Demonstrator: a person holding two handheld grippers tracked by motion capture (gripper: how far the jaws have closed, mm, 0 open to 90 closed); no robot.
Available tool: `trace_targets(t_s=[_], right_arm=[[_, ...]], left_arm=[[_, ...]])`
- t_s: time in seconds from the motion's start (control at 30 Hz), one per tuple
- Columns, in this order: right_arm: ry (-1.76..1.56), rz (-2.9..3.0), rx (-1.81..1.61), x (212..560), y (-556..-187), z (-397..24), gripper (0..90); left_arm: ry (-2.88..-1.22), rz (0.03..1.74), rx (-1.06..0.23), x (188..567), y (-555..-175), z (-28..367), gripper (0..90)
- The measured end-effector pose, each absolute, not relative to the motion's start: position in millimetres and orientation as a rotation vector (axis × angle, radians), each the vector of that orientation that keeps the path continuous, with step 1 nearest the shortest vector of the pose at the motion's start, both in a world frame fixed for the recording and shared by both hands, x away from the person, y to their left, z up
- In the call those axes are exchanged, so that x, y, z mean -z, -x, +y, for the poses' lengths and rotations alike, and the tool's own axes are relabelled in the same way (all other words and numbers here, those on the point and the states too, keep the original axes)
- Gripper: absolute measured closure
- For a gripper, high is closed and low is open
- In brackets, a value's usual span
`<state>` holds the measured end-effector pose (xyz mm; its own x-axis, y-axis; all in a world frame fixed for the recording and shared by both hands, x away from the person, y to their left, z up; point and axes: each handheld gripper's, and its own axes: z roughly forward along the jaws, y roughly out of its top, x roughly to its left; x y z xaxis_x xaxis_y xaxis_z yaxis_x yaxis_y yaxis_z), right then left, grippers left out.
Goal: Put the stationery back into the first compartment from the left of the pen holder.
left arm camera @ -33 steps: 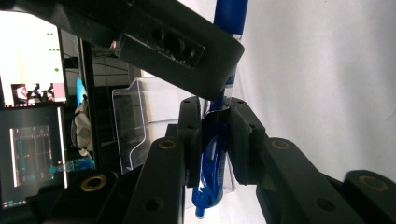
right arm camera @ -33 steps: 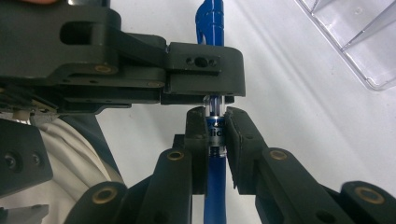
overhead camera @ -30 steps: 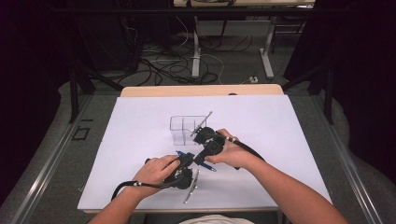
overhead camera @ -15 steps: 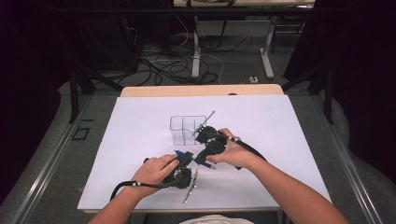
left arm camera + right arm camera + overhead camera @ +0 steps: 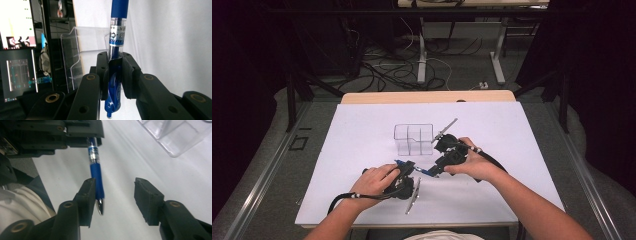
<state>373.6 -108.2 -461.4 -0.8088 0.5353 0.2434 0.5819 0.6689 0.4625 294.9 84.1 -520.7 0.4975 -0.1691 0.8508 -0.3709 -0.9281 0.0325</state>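
Pen handover above the counter

My left gripper (image 5: 115, 75) pinches the blue pen (image 5: 117, 32); my right gripper's (image 5: 115, 197) jaws have just been opening, the pen's tip between them.

A lab: floor cables (image 5: 382, 75), monitor (image 5: 17, 47), covered table (image 5: 362, 130).

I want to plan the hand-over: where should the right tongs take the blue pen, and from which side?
Grip the blue pen on its rubber sleeve near the tip, the free end sticking out of the left tongs, which clamp the clip end. Come from the tip end, the right tongs straddling the barrel crosswise; they have just been opening.
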Motion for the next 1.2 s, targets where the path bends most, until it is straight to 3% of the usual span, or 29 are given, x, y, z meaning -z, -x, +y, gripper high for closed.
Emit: trace_targets(t_s=[0.3, 0.4, 0.53, 0.97, 1.2], right_arm=[[1.028, -2.826, 0.88, 463, -374, -128, 36.4], [1.08, -2.844, 0.908, 464, -375, -137, 25.3], [1.155, -2.839, 0.932, 467, -374, -146, 17.8], [1.395, -2.83, 1.06, 473, -370, -176, 14.3], [1.489, -2.836, 1.102, 482, -369, -190, 1.3]], left_arm=[[-2.543, -0.389, -1.383, 518, -299, 89, 78.4], [-2.54, -0.345, -1.367, 517, -300, 90, 78.4], [-2.537, -0.309, -1.348, 515, -301, 92, 78.4], [-2.498, -0.099, -1.233, 507, -307, 97, 78.5], [-2.441, 0.031, -1.151, 499, -313, 100, 78.5]])
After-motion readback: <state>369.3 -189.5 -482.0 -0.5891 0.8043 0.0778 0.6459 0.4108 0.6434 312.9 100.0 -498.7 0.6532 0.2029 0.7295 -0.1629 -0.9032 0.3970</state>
